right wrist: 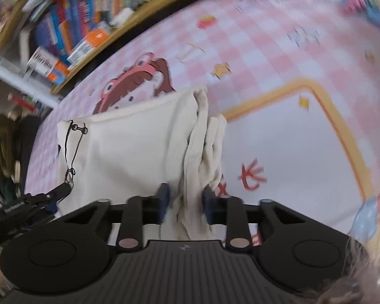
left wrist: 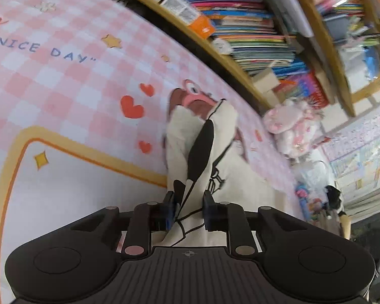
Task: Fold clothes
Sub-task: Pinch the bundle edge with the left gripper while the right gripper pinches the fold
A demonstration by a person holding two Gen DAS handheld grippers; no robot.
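- The cream shirt (right wrist: 129, 149) with black line drawings hangs between your two grippers, lifted above the pink checked mat (left wrist: 71, 81), stretched into a broad panel in the right wrist view
- In the left wrist view the shirt (left wrist: 202, 136) runs away from the fingers as a bunched, upright fold with a black oval patch on it
- Your left gripper (left wrist: 188, 211) has its fingers pinched narrow on an edge of the shirt, cloth filling the gap between them
- Your right gripper (right wrist: 185, 204) is likewise clamped on a gathered, wrinkled bundle of the shirt, fingers close together with the fabric squeezed between
- From the right wrist view, your left gripper (right wrist: 50, 195) shows at the far left, gripping the shirt's other corner by the black drawing
- The mat under the shirt carries hearts, stars, a cartoon girl's face and the words "NICE DAY"
- Beyond the mat's edge stands a wooden bookshelf (left wrist: 253, 25) packed with colourful books
- A pink and white plush toy (left wrist: 293, 126) sits near the shelf's foot; both views are somewhat blurred
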